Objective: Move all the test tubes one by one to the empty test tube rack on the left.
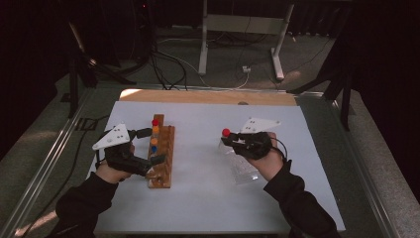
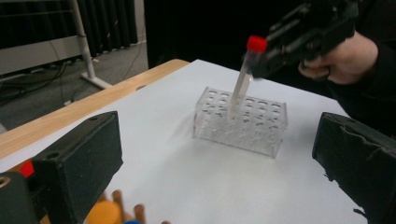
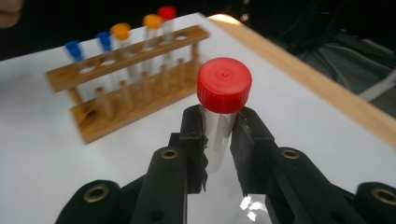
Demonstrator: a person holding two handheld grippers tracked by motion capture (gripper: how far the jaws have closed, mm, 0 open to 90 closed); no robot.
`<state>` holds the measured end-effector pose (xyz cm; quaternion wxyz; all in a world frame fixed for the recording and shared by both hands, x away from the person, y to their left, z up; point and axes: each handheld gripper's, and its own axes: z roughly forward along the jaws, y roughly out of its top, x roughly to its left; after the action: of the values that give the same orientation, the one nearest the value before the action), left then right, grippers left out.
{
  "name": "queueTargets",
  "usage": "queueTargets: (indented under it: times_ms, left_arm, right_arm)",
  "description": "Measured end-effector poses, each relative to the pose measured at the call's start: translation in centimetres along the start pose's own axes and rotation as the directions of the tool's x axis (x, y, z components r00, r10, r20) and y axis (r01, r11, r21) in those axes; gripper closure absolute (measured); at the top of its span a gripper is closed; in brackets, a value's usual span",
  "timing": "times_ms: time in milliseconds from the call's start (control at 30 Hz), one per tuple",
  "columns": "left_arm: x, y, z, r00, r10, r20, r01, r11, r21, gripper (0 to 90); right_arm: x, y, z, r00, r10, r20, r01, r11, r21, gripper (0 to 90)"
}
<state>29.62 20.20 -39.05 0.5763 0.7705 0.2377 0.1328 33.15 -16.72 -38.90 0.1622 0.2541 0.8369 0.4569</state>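
While your right gripper (image 3: 218, 140) clamps its jaws on the red-capped tube (image 3: 223, 100) just under the cap, the tube's lower end dips tilted into a hole of the clear rack (image 2: 243, 123) on the right of the white mat (image 1: 198, 198). Your left gripper (image 1: 148, 146) sits at the left with its jaws spread wide and empty, just beside the wooden rack (image 1: 163, 158), which holds blue, orange and red-capped tubes.

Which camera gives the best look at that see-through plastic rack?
The left gripper view: the clear rack shows whole, holes visible. The high view has it faint, partly behind the right gripper; the right gripper view catches just a glint.
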Motion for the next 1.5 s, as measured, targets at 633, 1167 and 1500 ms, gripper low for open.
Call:
queueTargets:
  times_ms: [633,1167,1500]
  left_arm:
    - [-3.1,0.9,3.7,0.9896,0.042,0.138,-0.042,0.9991,-0.004,14.0]
    - [-4.7,0.7,6.7,0.9835,0.109,0.144,-0.117,0.9922,0.044,49.1]
    - [-4.9,0.5,7.6,0.9810,0.142,0.133,-0.150,0.9875,0.050,62.4]
  right_arm:
    - [4.6,-0.6,1.9,0.9876,-0.044,-0.151,0.048,0.999,0.023,75.2]
    - [5.9,-0.2,2.8,0.9789,-0.068,-0.193,0.075,0.997,0.031,75.2]
    - [6.1,0.0,2.9,0.9771,-0.074,-0.199,0.082,0.996,0.035,75.2]
